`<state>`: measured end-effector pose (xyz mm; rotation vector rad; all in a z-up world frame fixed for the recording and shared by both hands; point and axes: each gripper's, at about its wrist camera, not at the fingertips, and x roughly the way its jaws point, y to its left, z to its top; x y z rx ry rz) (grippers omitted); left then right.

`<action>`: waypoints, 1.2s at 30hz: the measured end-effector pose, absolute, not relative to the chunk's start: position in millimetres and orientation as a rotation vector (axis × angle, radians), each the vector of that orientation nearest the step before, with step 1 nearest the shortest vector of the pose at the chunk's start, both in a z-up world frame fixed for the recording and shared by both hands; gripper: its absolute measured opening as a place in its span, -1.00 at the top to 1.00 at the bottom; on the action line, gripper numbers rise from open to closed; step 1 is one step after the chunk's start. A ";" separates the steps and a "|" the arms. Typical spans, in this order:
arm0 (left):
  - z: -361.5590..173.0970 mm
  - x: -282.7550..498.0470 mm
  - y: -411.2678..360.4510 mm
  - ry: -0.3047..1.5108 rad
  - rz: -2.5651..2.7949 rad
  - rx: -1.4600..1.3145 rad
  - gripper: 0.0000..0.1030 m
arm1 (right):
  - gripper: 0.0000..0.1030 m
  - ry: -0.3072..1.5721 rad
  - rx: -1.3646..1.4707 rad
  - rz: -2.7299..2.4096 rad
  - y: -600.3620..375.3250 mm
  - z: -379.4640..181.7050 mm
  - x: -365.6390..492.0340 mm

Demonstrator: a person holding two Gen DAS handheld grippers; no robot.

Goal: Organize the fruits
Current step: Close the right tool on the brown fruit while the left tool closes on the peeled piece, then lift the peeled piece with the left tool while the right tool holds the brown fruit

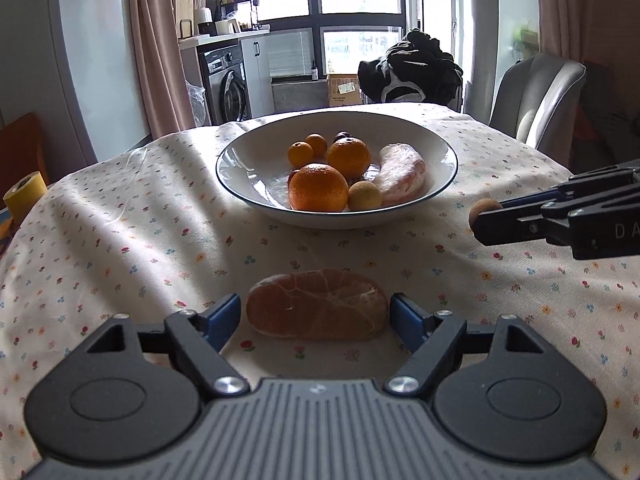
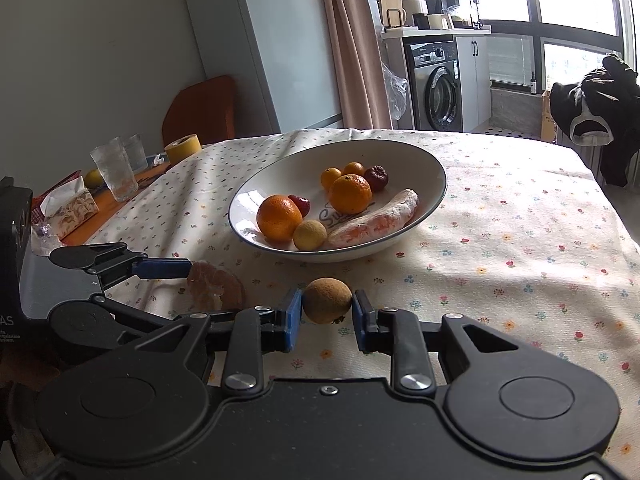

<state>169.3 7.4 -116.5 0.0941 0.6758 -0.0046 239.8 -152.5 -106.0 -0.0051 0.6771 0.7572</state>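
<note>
I see the segment (image 1: 316,304) on the cloth, long axis 9-to-3, between the wide-open left gripper (image 1: 315,314) fingers, contact unclear. Right gripper (image 2: 326,312) brackets the longan (image 2: 327,300); grip uncertain. Bowl (image 1: 240,152) at 12.

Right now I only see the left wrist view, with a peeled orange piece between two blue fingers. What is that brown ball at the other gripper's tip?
Observer: A small round brown fruit. The right gripper has one finger close on each side of it.
Operator: Anything beyond the yellow tape?
Observer: Two clear glasses and a tissue pack, on an orange surface beside the cloth.
Operator: Is the bowl hiding anything?
Observer: Lettering printed on its floor, between the oranges and the long peeled piece.
</note>
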 end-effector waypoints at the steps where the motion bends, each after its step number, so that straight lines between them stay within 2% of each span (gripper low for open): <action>1: -117.0 169.3 8.3 0.673 -0.019 0.104 -0.56 | 0.50 0.679 -0.004 0.757 -152.7 -106.8 240.4; 6: -119.7 175.4 21.0 0.670 -0.082 0.079 -0.55 | 0.50 0.685 -0.001 0.757 -153.3 -109.8 242.0; 8: -120.2 178.6 24.7 0.673 -0.107 0.051 -0.46 | 0.50 0.687 0.002 0.757 -153.6 -110.9 243.0; 17: -118.5 174.1 16.5 0.657 -0.075 0.075 -0.34 | 0.50 0.687 0.002 0.755 -154.8 -111.2 242.5; 36: -97.5 153.5 22.6 0.582 -0.006 0.045 -0.32 | 0.50 0.660 -0.015 0.773 -148.6 -101.4 241.5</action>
